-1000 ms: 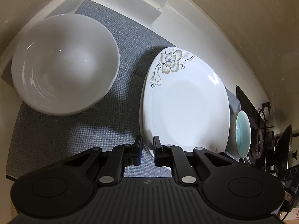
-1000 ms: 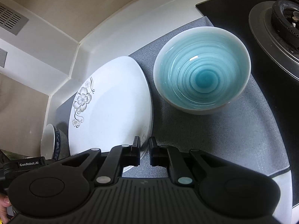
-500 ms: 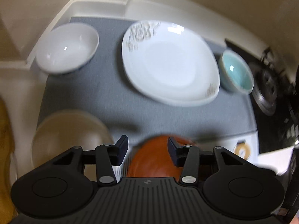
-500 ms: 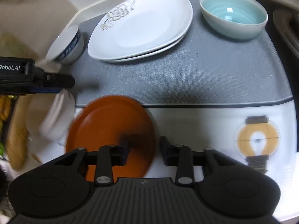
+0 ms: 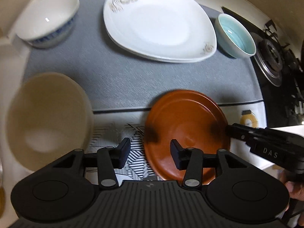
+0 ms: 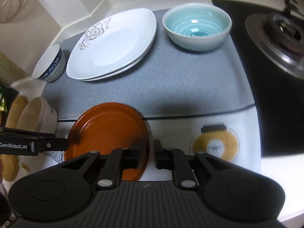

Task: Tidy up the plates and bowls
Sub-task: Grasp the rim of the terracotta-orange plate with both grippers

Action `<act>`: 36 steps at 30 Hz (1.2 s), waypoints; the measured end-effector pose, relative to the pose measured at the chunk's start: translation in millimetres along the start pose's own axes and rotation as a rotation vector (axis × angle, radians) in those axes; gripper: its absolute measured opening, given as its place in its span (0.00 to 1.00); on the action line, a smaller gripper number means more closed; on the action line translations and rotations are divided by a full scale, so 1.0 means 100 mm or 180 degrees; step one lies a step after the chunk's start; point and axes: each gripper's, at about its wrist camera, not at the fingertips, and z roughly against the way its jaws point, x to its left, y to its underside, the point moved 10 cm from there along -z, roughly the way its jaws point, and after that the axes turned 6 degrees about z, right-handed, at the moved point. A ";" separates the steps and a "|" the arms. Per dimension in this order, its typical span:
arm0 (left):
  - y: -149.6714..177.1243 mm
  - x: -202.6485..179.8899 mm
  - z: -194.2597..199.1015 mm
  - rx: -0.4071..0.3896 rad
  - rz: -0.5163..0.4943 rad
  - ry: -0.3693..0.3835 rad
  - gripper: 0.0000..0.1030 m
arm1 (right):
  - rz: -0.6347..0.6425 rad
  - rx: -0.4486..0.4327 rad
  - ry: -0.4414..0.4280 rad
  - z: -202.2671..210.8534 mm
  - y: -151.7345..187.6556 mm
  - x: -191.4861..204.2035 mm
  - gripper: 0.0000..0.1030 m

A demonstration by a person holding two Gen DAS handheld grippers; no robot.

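An orange-brown plate [image 5: 187, 129] lies on the patterned cloth at the near edge of the grey mat [image 5: 121, 79]; it also shows in the right wrist view [image 6: 108, 133]. My left gripper [image 5: 150, 154] is open, with the plate's left rim between its fingers. My right gripper [image 6: 147, 156] is open, with the plate's right rim between its fingers. Stacked white flowered plates [image 6: 114, 43], a teal bowl [image 6: 197, 30] and a blue-patterned white bowl [image 6: 50, 64] stand on the mat. A cream bowl [image 5: 47, 114] sits near left.
A gas burner [image 6: 281, 38] on a black hob lies to the right. A cream cup [image 6: 37, 117] and a wooden board [image 6: 13, 138] stand left of the plate. A lantern print [image 6: 214, 144] marks the white cloth. The counter wall runs behind the dishes.
Both grippers pulled back from the white plates and opened. They now sit on either side of the orange plate, and the left one has moved nearer to it.
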 end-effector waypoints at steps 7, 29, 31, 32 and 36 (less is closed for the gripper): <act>0.02 0.03 -0.22 0.0196 0.0142 0.0094 0.46 | -0.0054 0.0038 -0.0149 -0.05 0.10 0.07 0.31; 0.05 -0.10 0.31 0.0017 0.0108 0.0167 0.09 | -0.0005 -0.0490 -0.0015 0.44 -0.03 0.08 0.05; 0.00 -0.13 0.55 -0.0115 0.0089 0.0188 0.09 | 0.0025 -0.0565 -0.0040 0.65 -0.09 0.17 0.06; -0.02 -0.14 0.68 -0.0172 0.0066 0.0181 0.09 | 0.0042 -0.0610 -0.0079 0.75 -0.12 0.22 0.06; -0.11 -0.22 1.05 -0.0434 0.0009 0.0171 0.09 | -0.0071 -0.0765 -0.0194 1.03 -0.29 0.28 0.06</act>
